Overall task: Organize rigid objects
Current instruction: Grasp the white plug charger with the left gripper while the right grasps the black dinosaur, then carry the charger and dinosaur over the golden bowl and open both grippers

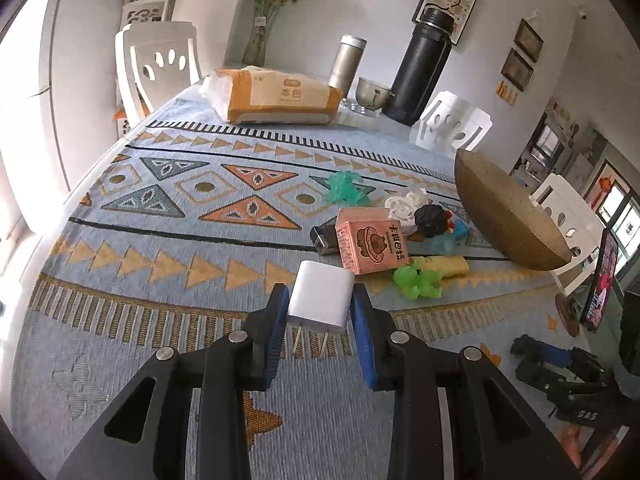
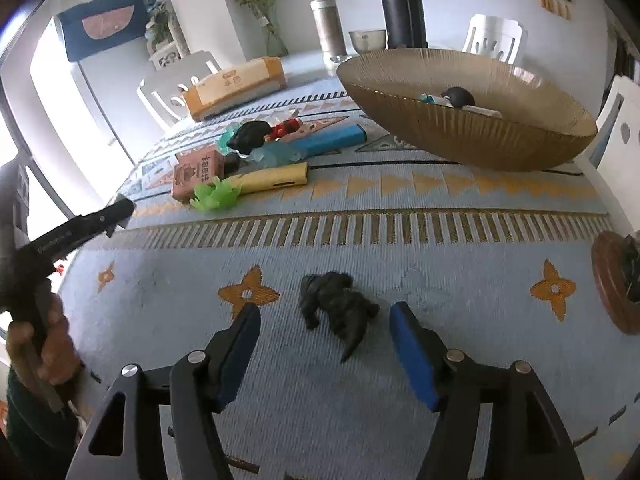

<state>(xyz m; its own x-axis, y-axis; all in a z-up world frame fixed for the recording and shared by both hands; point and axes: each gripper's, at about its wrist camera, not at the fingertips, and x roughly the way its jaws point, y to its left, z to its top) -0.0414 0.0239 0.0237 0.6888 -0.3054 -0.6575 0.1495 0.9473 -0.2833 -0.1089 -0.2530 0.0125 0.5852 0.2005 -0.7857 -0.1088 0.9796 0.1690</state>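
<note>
My left gripper (image 1: 320,304) is shut on a white plug charger (image 1: 322,300), prongs pointing back toward the camera, held just above the patterned tablecloth. My right gripper (image 2: 325,314) is open, its blue pads on either side of a small black animal figure (image 2: 340,312) lying on the cloth, not touching it. A ribbed brown bowl (image 2: 472,136) stands beyond, holding a dark round object (image 2: 460,97) and small items. A pile of loose objects lies left of the bowl: pink carton (image 1: 370,242), green toy (image 1: 418,280), yellow bar (image 2: 276,178), blue bar (image 2: 332,138).
A tissue pack (image 1: 276,98), a steel flask (image 1: 346,64), a tall black bottle (image 1: 420,68) and a small cup (image 1: 372,92) stand at the far table edge. White chairs surround the table. A phone on a stand (image 1: 600,280) and a round wooden coaster (image 2: 616,280) are at the right.
</note>
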